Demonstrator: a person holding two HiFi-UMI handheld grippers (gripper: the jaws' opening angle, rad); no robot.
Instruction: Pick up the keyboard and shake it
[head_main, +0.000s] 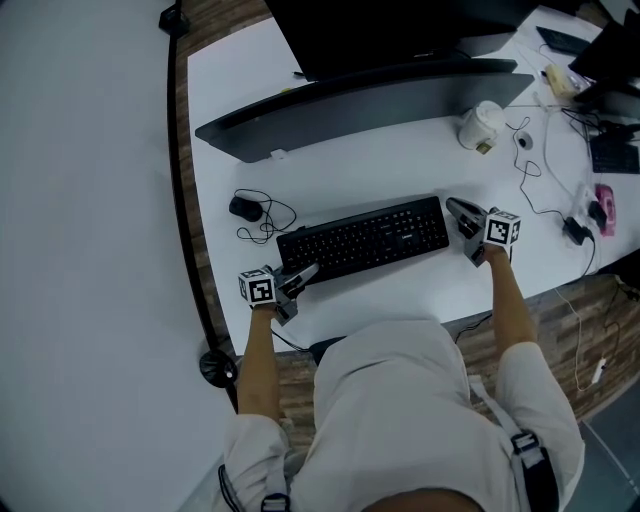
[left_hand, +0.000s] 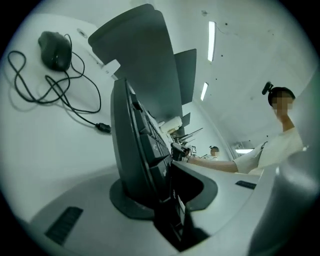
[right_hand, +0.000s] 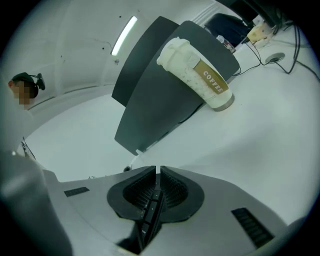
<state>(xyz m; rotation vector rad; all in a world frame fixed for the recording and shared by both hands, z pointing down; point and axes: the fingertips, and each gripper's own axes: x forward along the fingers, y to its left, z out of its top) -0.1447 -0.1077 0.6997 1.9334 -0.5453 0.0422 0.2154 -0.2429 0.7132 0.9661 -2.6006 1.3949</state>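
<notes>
Keyboard (head_main: 364, 238) long axis runs tool to tool. Left tool (head_main: 299, 277) clamps its left end, right tool (head_main: 454, 208) clamps its right end. Lift calls for both rising together.

1 kbd (head_main: 365, 238), 1 mouse (head_main: 244, 208), 1 cup (head_main: 480, 126)

The tabletop (head_main: 340, 180) is finished in a smooth, matt white surface. A brown wood-grain band (head_main: 183, 160) is noted along its left and near edges. The keyboard (head_main: 365, 238) is cased in matt black plastic. The monitor (head_main: 360, 100) back is moulded in dark grey plastic of dull sheen. The cup (head_main: 480, 125) is formed of white paper, wrapped in a brown card sleeve (right_hand: 212, 82) and capped with a pale plastic lid (right_hand: 172, 50). The mouse (head_main: 244, 208) is shelled in black, slightly glossy plastic. The right gripper (head_main: 457, 210) is bodied in smooth matt grey plastic, and its pads (right_hand: 175, 187) are faced with dark ribbed material. The shirt (head_main: 400, 400) is made of pale matt cloth.
</notes>
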